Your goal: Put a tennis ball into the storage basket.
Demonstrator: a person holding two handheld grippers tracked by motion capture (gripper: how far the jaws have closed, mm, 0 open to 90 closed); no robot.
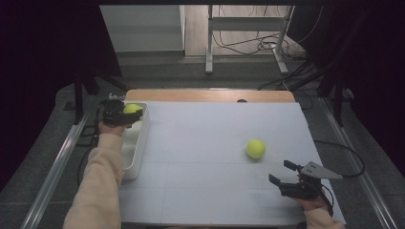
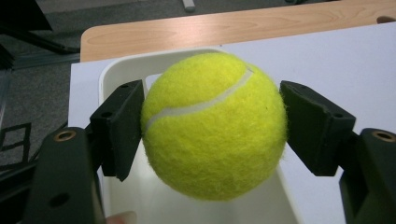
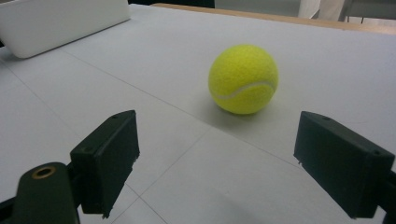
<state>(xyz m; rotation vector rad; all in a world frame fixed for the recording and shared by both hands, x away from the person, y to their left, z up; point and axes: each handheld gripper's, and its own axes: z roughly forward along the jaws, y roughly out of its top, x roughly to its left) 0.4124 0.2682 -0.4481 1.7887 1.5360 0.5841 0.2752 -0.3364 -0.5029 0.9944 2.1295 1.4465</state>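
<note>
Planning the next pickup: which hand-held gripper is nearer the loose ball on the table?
Right. The right hand-held gripper sits just beside the loose ball; the left hand-held gripper is across the table.

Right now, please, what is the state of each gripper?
Left gripper: shut on a tennis ball, held above the white bin.
Right gripper: open, empty, with the second tennis ball lying ahead on the table.

No text, label, brand, number or sign can be read anywhere.

One yellow tennis ball [image 2: 214, 125] sits in the left claw [image 2: 211, 128] above the white bin [image 1: 137, 143]; another ball [image 1: 256, 149] rests on the table.
</note>
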